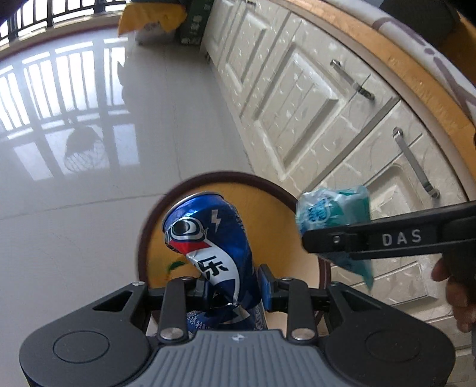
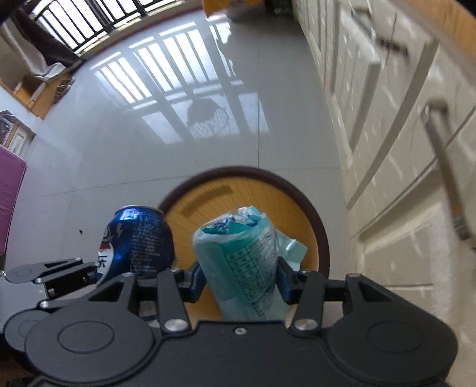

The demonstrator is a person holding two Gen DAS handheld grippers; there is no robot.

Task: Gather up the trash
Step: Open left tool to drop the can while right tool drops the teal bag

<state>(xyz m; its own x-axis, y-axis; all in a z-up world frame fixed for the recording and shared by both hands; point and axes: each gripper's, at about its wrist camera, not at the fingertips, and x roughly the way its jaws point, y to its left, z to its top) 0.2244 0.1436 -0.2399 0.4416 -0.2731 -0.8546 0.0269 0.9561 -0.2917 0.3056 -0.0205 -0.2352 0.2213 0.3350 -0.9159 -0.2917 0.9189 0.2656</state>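
My left gripper (image 1: 232, 290) is shut on a dented blue Pepsi can (image 1: 208, 238) and holds it above a round bin with a dark brown rim and a yellow inside (image 1: 285, 226). My right gripper (image 2: 241, 282) is shut on a crumpled teal tissue packet (image 2: 247, 256), also held over the same bin (image 2: 208, 202). In the left wrist view the right gripper (image 1: 312, 247) comes in from the right with the packet (image 1: 330, 208). In the right wrist view the can (image 2: 136, 238) and the left gripper (image 2: 89, 274) are at the left.
White cabinet doors with metal handles (image 1: 413, 160) run along the right, under a wood-edged counter (image 1: 386, 59). The glossy pale floor (image 1: 74, 208) spreads to the left. Yellow bags and a green box (image 1: 166, 20) lie at the far end. A purple object (image 2: 9, 202) is at the left edge.
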